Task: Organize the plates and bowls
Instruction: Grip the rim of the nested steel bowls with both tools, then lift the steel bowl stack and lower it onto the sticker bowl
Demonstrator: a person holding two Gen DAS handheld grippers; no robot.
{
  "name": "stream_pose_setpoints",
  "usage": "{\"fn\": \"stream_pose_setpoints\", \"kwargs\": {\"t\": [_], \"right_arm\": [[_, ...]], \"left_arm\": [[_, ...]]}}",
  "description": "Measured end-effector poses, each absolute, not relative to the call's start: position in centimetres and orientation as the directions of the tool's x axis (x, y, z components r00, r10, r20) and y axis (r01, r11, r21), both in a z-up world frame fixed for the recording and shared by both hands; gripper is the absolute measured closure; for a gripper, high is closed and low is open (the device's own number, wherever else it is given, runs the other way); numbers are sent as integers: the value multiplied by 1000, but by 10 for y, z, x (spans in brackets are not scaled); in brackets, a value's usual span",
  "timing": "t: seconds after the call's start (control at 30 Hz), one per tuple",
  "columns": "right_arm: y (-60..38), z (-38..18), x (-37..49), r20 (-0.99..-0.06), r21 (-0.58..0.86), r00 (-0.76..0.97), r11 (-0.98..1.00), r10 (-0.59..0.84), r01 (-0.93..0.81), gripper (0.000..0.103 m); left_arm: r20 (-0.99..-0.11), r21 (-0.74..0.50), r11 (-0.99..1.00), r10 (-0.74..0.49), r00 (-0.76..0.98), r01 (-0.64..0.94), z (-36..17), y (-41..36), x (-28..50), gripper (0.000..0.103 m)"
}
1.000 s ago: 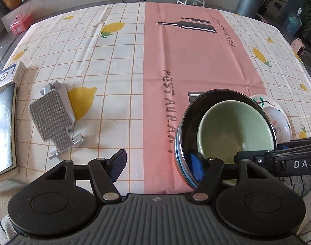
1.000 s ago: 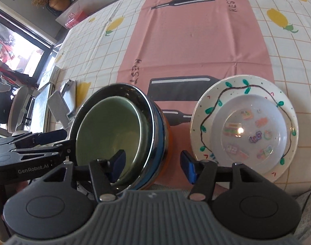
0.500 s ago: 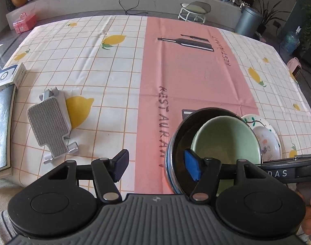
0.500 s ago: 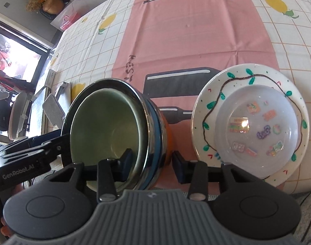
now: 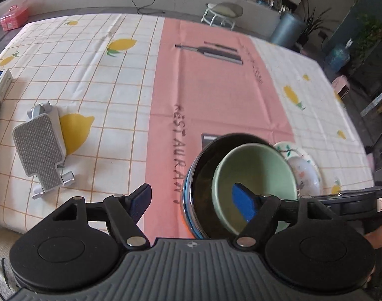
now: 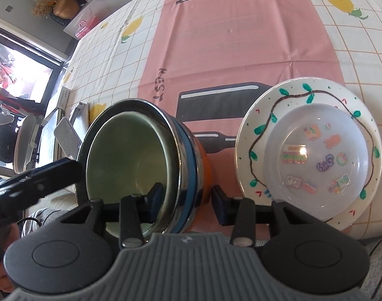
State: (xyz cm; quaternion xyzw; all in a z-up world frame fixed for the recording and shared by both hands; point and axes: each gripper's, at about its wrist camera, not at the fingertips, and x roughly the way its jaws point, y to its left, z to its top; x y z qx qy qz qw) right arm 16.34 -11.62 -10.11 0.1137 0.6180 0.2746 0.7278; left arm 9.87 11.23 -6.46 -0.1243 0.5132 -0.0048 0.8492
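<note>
A pale green bowl sits nested inside a steel bowl with a blue band and orange outside. The stack is tilted and lifted at the table's near edge. My right gripper straddles the near rim of the stack, one finger inside the green bowl, one outside the orange wall, closed on it. My left gripper is open and empty; its right finger hangs in front of the green bowl. A white plate with a green vine pattern holds a translucent sticker bowl to the right.
A grey phone stand lies on the lemon-print tablecloth at the left. A white box and a dark tablet edge lie at the far left. A stool and bin stand beyond the table.
My right gripper has closed on the rim of the bowl stack and tilted it up. My left gripper has drawn back and risen, leaving the stack.
</note>
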Motion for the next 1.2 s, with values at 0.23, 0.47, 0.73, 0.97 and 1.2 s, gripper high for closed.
{"fn": "stream_pose_setpoints", "kwargs": {"t": [0.23,0.47,0.73,0.97,1.2], "right_arm": [[-120,-102,163,-830,519,93,823,550,-231,63],[-128,-92,168,-817,548,106,820,567,-167,67],[-169,-40,178,-798,559,167,815,579,-153,67],[-241,-32,180,-839,501,214,864,500,-54,67],[-264,-62,187,-857,494,183,869,482,21,68]], "left_arm": [[-899,-281,935,-178,400,-215,-90,105,106,57],[-916,-230,950,-138,377,-211,-61,97,113,58],[-894,-255,961,-192,405,-109,-18,51,141,59],[-890,-304,953,-284,357,0,-38,-8,162,59],[-908,-295,955,-284,309,11,-64,-24,174,59]]}}
